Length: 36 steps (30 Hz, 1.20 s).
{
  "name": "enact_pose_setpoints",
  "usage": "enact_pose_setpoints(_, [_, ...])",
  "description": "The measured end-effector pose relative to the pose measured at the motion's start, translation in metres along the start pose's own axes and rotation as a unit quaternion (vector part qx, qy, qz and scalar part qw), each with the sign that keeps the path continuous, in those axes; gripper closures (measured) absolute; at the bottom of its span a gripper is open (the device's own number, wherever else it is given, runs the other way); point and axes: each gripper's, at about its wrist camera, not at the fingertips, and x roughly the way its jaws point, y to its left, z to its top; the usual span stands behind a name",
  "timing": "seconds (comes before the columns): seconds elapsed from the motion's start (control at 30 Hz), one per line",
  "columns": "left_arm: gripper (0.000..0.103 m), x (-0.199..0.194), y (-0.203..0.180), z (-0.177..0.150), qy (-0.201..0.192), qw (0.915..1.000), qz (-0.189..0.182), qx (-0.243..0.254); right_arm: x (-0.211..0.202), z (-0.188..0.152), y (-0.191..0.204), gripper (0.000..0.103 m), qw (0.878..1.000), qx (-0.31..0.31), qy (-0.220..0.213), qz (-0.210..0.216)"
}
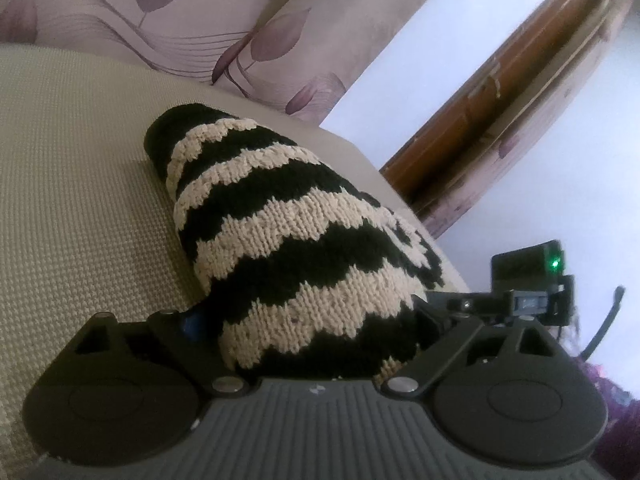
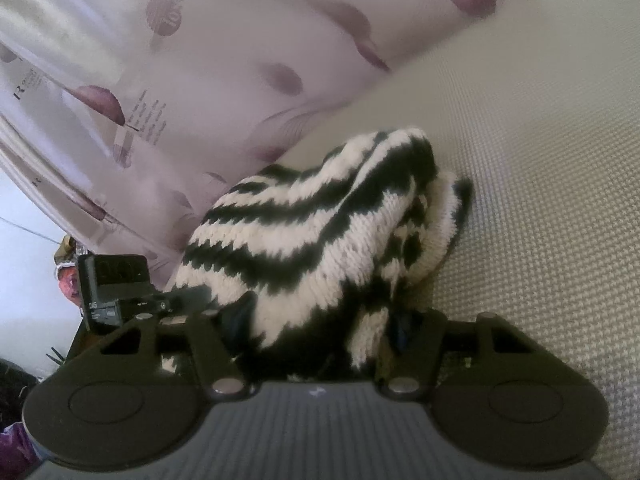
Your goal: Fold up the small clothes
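A black-and-cream zigzag knitted garment [image 1: 288, 240] lies bunched on a beige woven cushion [image 1: 80, 200]. In the left wrist view its near end drapes over my left gripper [image 1: 312, 344] and hides the fingertips; the jaws look closed on the knit. In the right wrist view the same garment [image 2: 304, 240] is folded over in a heap, and my right gripper [image 2: 320, 336] has it bunched between its fingers, which the knit hides. The other gripper's black body shows at the right in the left wrist view [image 1: 528, 280] and at the left in the right wrist view [image 2: 116, 284].
A floral mauve backrest [image 1: 200, 20] rises behind the cushion and also shows in the right wrist view [image 2: 200, 80]. A brown wooden frame [image 1: 500, 92] and a white wall [image 1: 420, 40] lie to the right. The cushion [image 2: 540, 200] spreads to the right of the garment.
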Motion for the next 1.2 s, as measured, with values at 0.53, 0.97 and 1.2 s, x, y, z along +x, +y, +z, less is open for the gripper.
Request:
enact_pose_setpoints(0.53, [0.011,0.004,-0.015,-0.006,-0.007,0.9973,0.049,0.054,0.004,-0.005,0.014,0.039,0.999,-0.027,-0.011,-0.025])
enact_pose_setpoints(0.97, [0.013,0.007,-0.030,-0.010,-0.014,0.9927,0.095,0.073,0.003,-0.008,0.016,0.042,0.999,-0.029,-0.016,-0.031])
enact_pose_setpoints(1.2, [0.013,0.006,-0.030,-0.011,-0.015,0.9921,0.099,0.075,0.003,-0.008,0.014,0.039,0.999,-0.026,-0.017,-0.029])
